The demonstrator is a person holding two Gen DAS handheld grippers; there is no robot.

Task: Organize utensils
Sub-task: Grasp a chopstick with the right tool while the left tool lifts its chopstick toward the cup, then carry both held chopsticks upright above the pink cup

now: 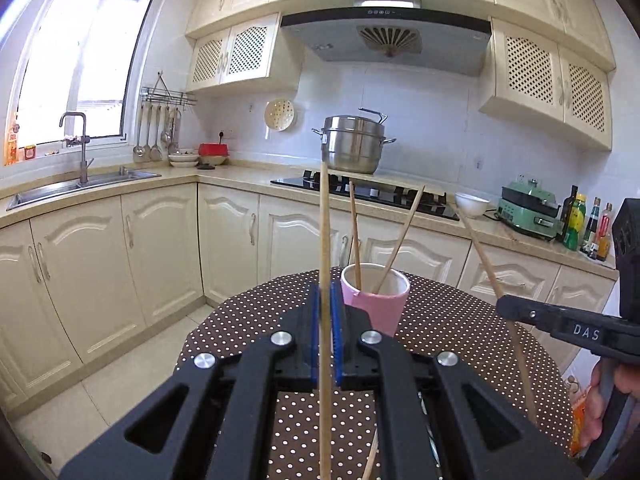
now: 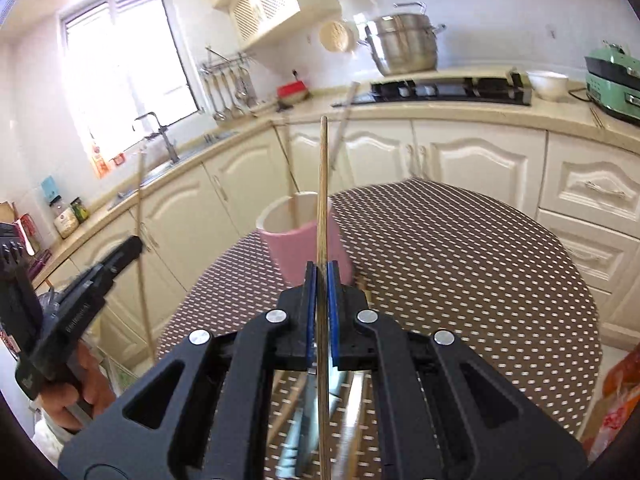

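A pink cup (image 1: 374, 302) stands on the polka-dot table (image 1: 248, 320) with two wooden chopsticks (image 1: 354, 232) leaning in it. My left gripper (image 1: 326, 312) is shut on a wooden chopstick (image 1: 325, 224), held upright just left of the cup. My right gripper (image 2: 322, 280) is shut on another wooden chopstick (image 2: 323, 184), upright just in front of the cup (image 2: 298, 236). It shows at the right of the left wrist view (image 1: 506, 306), with its chopstick (image 1: 486, 260) tilted. The left gripper shows at the left of the right wrist view (image 2: 130, 248).
More utensils lie blurred on the table under my right gripper (image 2: 304, 416). Kitchen cabinets (image 1: 160, 248), a sink (image 1: 80, 184), a stove (image 1: 376, 190) with a steel pot (image 1: 352, 144), and bottles (image 1: 580, 220) line the counter behind.
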